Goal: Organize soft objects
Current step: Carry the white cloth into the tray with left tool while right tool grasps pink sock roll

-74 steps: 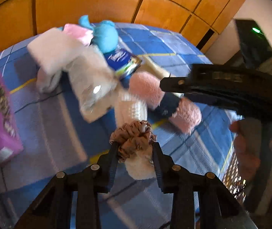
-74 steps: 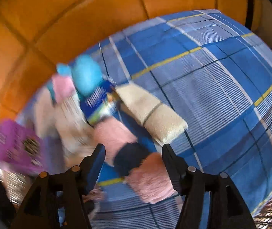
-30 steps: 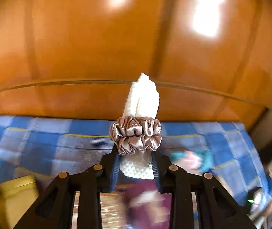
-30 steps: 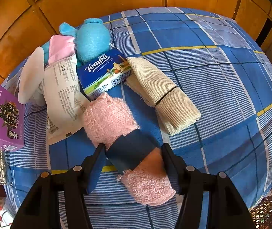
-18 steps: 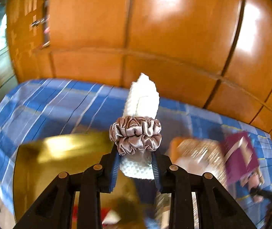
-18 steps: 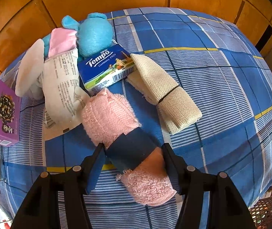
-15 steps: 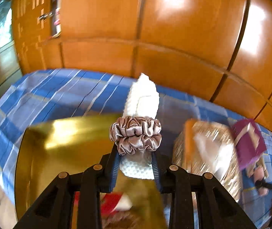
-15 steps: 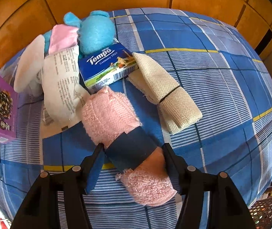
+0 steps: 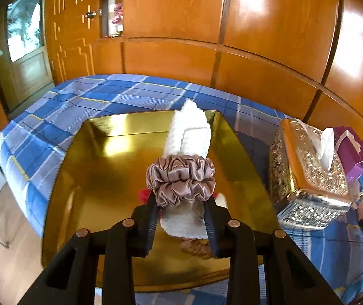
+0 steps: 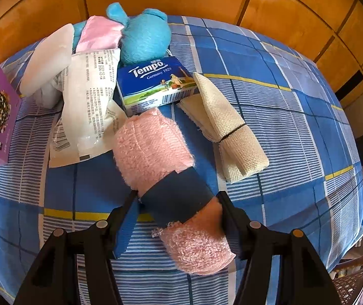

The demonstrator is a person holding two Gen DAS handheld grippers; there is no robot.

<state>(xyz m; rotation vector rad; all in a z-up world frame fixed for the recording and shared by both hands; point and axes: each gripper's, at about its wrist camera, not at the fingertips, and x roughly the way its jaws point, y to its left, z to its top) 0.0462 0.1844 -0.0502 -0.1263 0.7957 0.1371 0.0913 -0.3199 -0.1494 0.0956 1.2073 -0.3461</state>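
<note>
**Roll over the tray, ready to drop**

Roll (image 9: 189,137) of white knit cloth, banded by a satin scrunchie (image 9: 181,178), sits clenched in your left claw (image 9: 182,216), gripped just below the scrunchie. Its long axis runs straight out along the fingers, tip pointing away from you. Directly beneath lies the gold tray (image 9: 100,172), with something red and a brown scrunchie already in it, partly hidden behind the claw. So the move is down, not sideways: lower and let go, I judge, and the roll should land lengthwise in the tray. To the right of the tray stands a glittery tissue box (image 9: 306,178); keep off it.

Your right claw (image 10: 178,206) straddles the dark band of the pink towel (image 10: 156,147) on the blue plaid bed (image 10: 283,106), fingers at each side. Whether they are pressing it, I cannot tell. That towel lies diagonally, its far end toward the tissue pack (image 10: 156,84).
</note>
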